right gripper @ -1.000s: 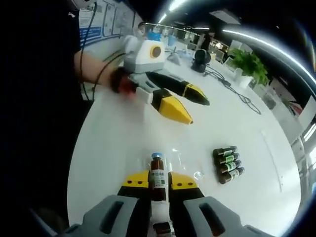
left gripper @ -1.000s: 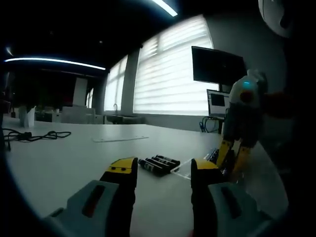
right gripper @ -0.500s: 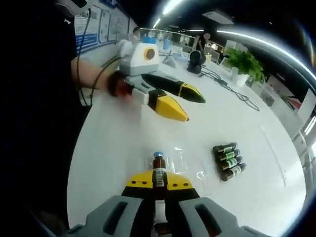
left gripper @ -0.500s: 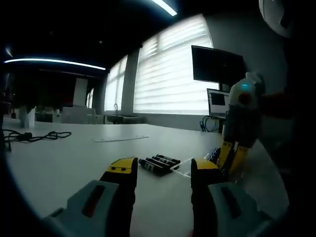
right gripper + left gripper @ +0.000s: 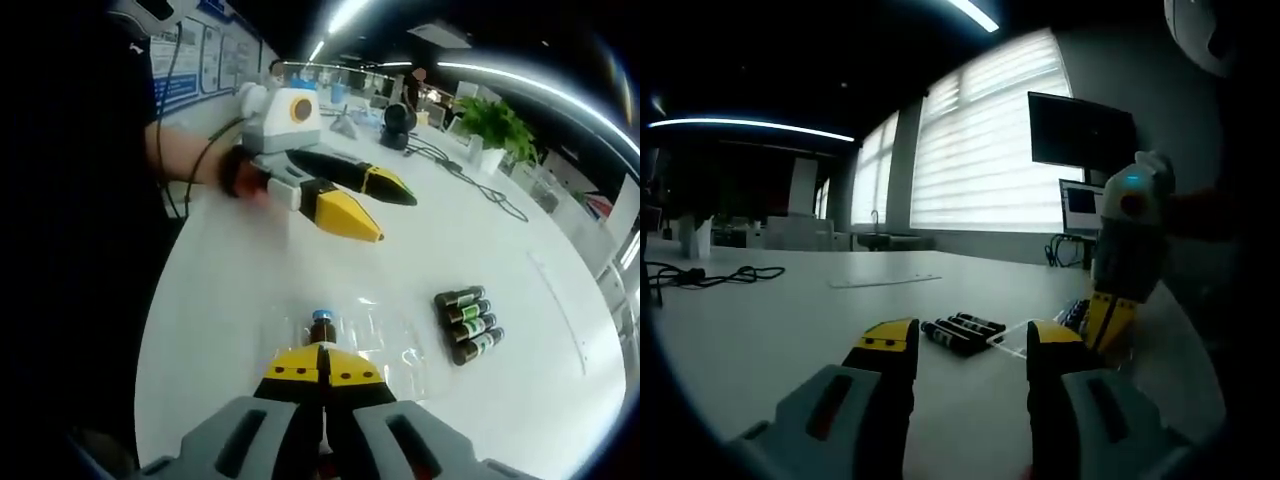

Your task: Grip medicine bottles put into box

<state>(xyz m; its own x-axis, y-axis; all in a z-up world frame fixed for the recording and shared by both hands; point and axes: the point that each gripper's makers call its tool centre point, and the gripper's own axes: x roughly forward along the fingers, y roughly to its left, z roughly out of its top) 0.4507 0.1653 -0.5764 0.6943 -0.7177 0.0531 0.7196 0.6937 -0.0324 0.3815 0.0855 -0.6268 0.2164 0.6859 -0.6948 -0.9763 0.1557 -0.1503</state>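
Right gripper [image 5: 322, 362]: yellow-tipped fingers drawn together, no gap visible at the tips, pointed down at the white table [image 5: 240, 290]. One medicine bottle [image 5: 321, 325], blue-capped, seen just past the tips, inside a clear plastic box [image 5: 395, 340] lying on the table; only cap and neck visible above the fingers. Whether the fingers grip the bottle lower down: cannot tell.

Four further medicine bottles [image 5: 468, 326], dark with green labels, lying side by side in a row on the table, near the clear box on its far side, apart from it. Same row seen in left gripper view [image 5: 960, 333], beyond the left fingers, with the edge of the clear box [image 5: 1012, 343] just beside it.

Left gripper [image 5: 965, 345]: fingers wide apart, nothing between them, held low over the table. Seen also in right gripper view [image 5: 365, 208], held by a hand [image 5: 240, 172], well apart from the box.

Right gripper seen in left gripper view [image 5: 1110, 318], upright, tips down at the box.

Black cable [image 5: 710, 274] on the far table; monitor [image 5: 1078, 132] before window blinds; potted plant [image 5: 498, 125] at the far table edge.
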